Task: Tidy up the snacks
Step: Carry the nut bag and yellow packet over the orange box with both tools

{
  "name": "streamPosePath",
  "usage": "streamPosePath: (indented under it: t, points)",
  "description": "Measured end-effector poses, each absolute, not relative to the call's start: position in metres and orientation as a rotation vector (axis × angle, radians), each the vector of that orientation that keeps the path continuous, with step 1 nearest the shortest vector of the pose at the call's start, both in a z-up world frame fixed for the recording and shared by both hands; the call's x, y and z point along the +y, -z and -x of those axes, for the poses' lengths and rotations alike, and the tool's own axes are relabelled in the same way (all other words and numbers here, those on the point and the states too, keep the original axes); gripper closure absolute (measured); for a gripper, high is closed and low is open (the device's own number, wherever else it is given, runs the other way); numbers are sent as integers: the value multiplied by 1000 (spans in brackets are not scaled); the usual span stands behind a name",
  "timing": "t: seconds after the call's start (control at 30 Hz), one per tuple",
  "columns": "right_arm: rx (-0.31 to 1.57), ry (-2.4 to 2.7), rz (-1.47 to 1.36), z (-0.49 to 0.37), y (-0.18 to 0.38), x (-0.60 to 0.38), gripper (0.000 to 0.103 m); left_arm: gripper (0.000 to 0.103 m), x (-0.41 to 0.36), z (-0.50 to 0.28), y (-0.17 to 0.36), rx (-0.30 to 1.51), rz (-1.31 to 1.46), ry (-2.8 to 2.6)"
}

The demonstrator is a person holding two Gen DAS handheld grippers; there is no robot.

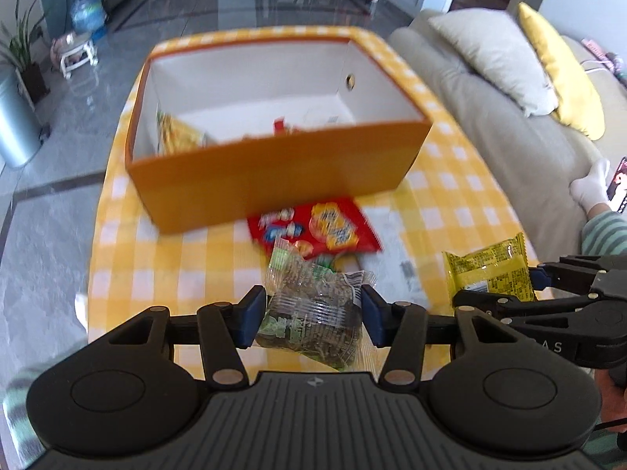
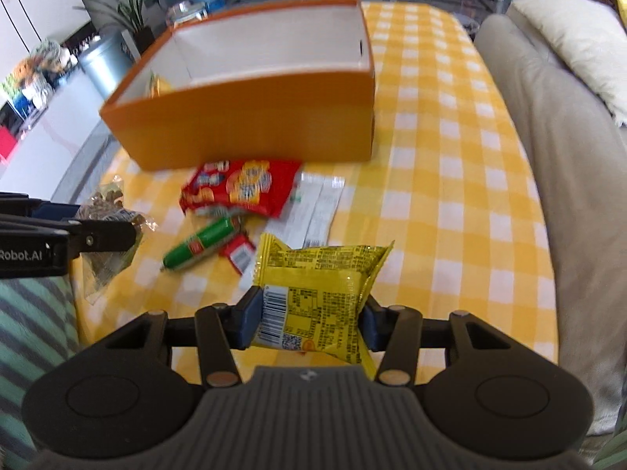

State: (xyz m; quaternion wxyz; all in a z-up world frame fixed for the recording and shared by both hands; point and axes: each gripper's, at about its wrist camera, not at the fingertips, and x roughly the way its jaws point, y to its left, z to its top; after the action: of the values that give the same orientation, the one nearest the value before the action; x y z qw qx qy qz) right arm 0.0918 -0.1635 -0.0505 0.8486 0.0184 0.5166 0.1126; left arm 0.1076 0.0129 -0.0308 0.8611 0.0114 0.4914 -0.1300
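Observation:
An orange box (image 1: 274, 180) (image 2: 250, 129) stands open on the yellow checked table, with a few snacks inside (image 1: 178, 135). My left gripper (image 1: 311, 315) is shut on a clear green-printed snack packet (image 1: 313, 317), held above the table; it also shows in the right wrist view (image 2: 104, 235). My right gripper (image 2: 309, 319) is shut on a yellow snack packet (image 2: 319, 293) (image 1: 490, 274), also off the table. A red snack bag (image 1: 317, 227) (image 2: 239, 190) lies in front of the box. A green sausage stick (image 2: 198, 246) and a small red sachet (image 2: 239, 254) lie near it.
White paper slips (image 2: 313, 211) lie beside the red bag. A beige sofa (image 2: 556, 149) with cushions (image 1: 493, 51) runs along the table's right side. A grey bin (image 1: 13, 125), a plant and a water bottle (image 1: 88, 11) stand on the floor to the left.

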Motion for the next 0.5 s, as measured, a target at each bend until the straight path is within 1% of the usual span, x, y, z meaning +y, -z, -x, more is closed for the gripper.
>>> streamPosePath:
  t: [0.27,0.5]
  points:
    - [978,-275,-93,-107,12,-172,55,44,5,-122,-4,920,-67,294]
    - [930,-294,-111,-131,-9,-173,55,44,5,-147,-22,863,-91,287]
